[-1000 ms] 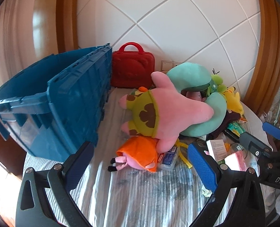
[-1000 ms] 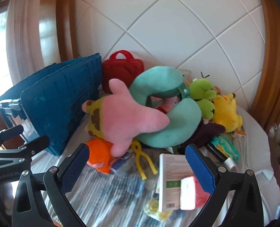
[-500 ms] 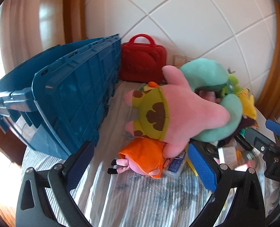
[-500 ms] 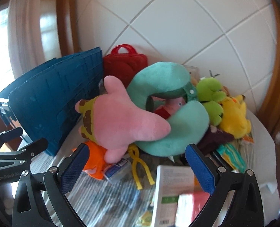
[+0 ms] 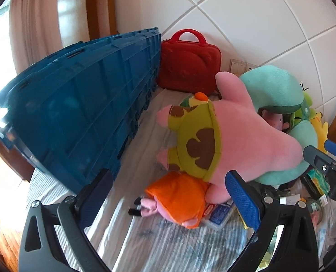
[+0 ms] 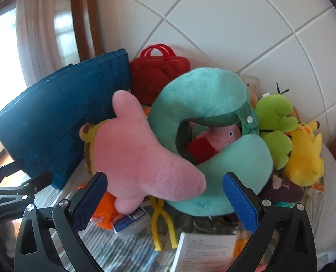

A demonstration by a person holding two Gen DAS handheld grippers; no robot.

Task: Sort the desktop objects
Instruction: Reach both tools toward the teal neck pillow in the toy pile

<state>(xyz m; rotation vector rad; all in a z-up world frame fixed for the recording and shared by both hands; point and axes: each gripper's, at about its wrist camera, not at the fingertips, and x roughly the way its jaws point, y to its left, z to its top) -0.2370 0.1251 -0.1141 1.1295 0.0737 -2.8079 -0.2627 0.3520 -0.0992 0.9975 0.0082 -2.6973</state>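
Observation:
A pink starfish plush in green shorts lies on a teal neck pillow, over an orange-dressed pig plush. The starfish also shows in the right wrist view. My left gripper is open and empty, its jaws either side of the orange plush, just short of it. My right gripper is open and empty, its jaws framing the starfish's tip and the pillow's lower edge. A small pig plush sits inside the pillow's ring.
A blue plastic crate stands at the left, a red handled case against the tiled wall. Green and yellow plush toys lie right. A white booklet, a yellow strap and a small clear box lie on the striped cloth.
Both grippers have moved forward toward the plush pile, so the toys look larger and closer. The jaws stayed open. Nothing on the table moved.

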